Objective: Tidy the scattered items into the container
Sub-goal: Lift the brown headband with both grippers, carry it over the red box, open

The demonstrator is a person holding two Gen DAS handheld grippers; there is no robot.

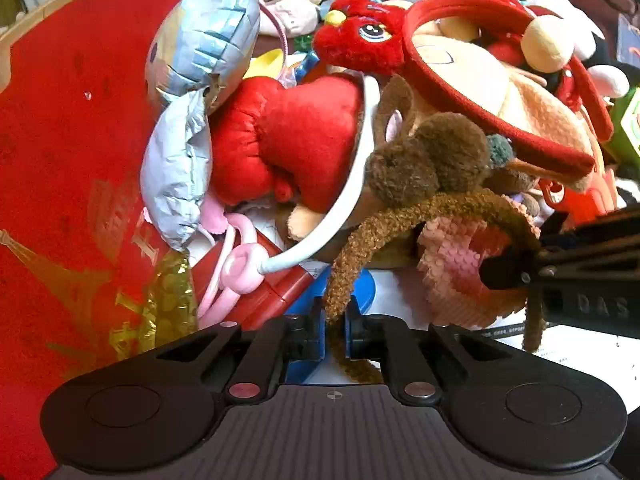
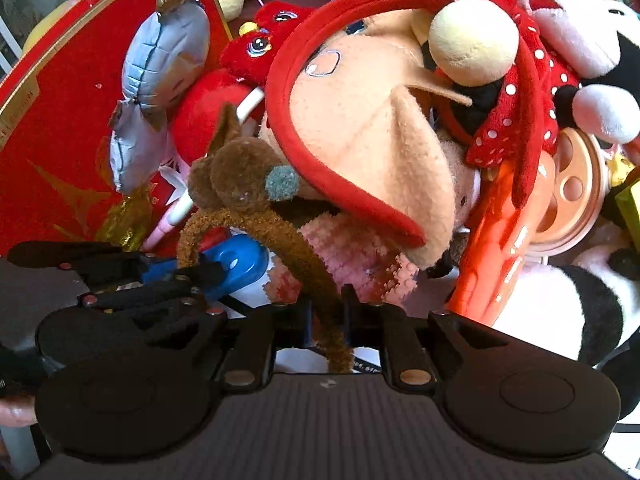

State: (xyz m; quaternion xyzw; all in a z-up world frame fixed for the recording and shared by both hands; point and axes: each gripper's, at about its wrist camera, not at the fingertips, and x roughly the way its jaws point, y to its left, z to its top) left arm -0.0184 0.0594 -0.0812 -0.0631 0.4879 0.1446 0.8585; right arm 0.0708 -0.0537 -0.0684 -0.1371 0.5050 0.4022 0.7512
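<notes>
A fuzzy brown headband with brown pom-pom ears arches in front of a heap of toys. My left gripper is shut on one end of the brown headband. My right gripper is shut on its other end. Each gripper shows in the other's view: the right one at the right, the left one at the left. The red container wall stands at the left; it also shows in the right wrist view.
The heap holds a red headband, a red plush, a red satin toy, a silver-blue foil balloon, a white headband, a peach plush, a panda plush and an orange plastic toy.
</notes>
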